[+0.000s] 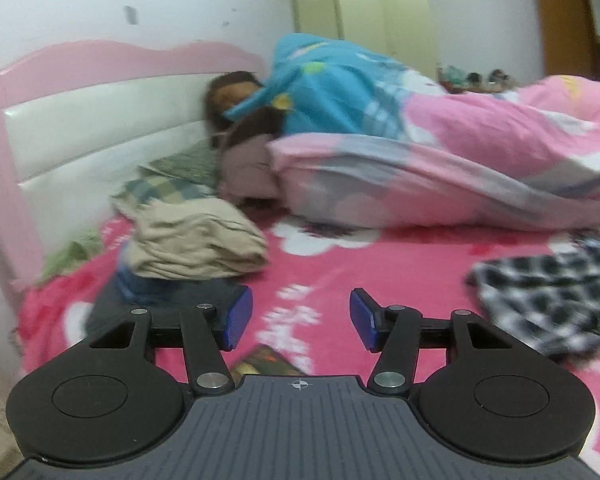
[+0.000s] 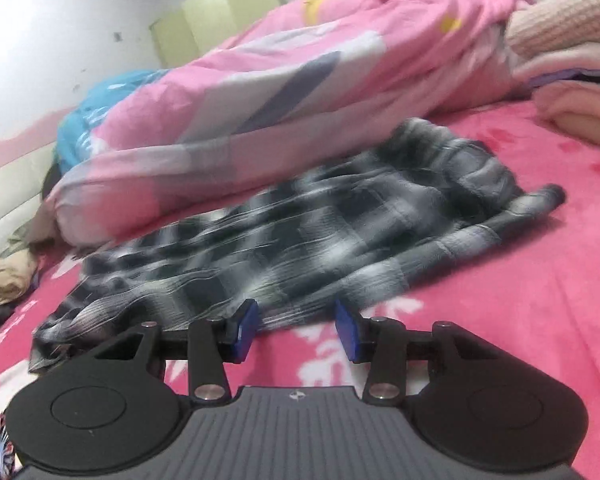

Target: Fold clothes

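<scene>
The plaid shirt (image 2: 300, 232) lies loosely spread and rumpled on the bed (image 2: 520, 280), not folded. A beige pile (image 1: 198, 244) sits folded near the headboard (image 1: 100, 120). Left gripper (image 1: 300, 318) and right gripper (image 2: 296, 330) — both spread, holding nothing.

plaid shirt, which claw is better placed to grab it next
Right. The right claw is open at the plaid shirt's near edge; the left claw, also open, has it off to one side.
</scene>
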Tool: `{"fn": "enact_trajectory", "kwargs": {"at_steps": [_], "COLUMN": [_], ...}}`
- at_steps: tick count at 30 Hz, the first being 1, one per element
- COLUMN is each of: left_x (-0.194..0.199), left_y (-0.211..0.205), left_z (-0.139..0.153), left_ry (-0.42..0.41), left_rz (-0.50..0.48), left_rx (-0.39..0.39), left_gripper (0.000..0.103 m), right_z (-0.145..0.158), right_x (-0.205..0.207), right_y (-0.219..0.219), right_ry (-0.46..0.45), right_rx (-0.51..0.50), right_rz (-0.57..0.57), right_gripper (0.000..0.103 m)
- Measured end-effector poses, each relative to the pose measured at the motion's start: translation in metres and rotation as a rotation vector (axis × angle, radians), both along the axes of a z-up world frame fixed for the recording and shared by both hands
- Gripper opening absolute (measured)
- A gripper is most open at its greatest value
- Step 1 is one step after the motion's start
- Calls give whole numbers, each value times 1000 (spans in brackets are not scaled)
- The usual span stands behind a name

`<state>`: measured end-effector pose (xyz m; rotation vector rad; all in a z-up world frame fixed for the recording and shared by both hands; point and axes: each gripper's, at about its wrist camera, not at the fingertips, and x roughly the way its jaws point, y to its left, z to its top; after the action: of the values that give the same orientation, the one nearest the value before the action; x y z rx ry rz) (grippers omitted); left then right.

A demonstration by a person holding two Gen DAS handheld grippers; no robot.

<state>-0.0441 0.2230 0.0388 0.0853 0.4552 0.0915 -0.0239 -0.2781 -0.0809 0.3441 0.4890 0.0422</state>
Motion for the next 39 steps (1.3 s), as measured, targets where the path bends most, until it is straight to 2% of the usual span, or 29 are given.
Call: {"fn": "enact_trajectory", "kwargs": {"at_steps": [5, 12, 15, 18, 19, 22, 24, 26, 30, 32, 37, 39], "left_x": [-7, -14, -17, 4, 13, 32, 43, 60, 91, 89, 80, 78], "left_y": [-53, -134, -169, -181, -179, -172, -166, -163, -160, -159, -160, -160], "left_z": [-22, -47, -58, -78, -83, -93, -95, -100, -127, -133, -146, -147], "left_ry": [50, 44, 41, 59, 66, 61, 44, 41, 141, 130, 81, 65], "left_rz": [-124, -332, -422, -430, -427, -426, -424, -412, -417, -433, -451, -460], "left_rx": [-74, -136, -162, -120, -122, -135, -158, -177, -220, -215, -204, -202], "left_gripper": [54, 54, 54, 52, 47, 41, 41, 39, 35, 35, 35, 35], "right_z": [-5, -6, 0, 6, 8, 14, 32, 57, 95, 96, 82, 79], "right_x": [4, 4, 3, 1, 1, -1, -2, 10, 64, 100, 180, 207], "right_y": [3, 7, 10, 13, 13, 16, 17, 26, 73, 101, 170, 181], "right_ry": [21, 23, 40, 57, 63, 81, 63, 25, -19, 16, 116, 168], "right_rx": [-23, -37, -72, -110, -122, -160, -142, -145, -200, -214, -322, -279], "right_rz": [14, 18, 36, 55, 61, 80, 122, 179, 363, 457, 598, 587], "right_gripper": [46, 47, 47, 47, 47, 46, 45, 45, 44, 42, 37, 37]}}
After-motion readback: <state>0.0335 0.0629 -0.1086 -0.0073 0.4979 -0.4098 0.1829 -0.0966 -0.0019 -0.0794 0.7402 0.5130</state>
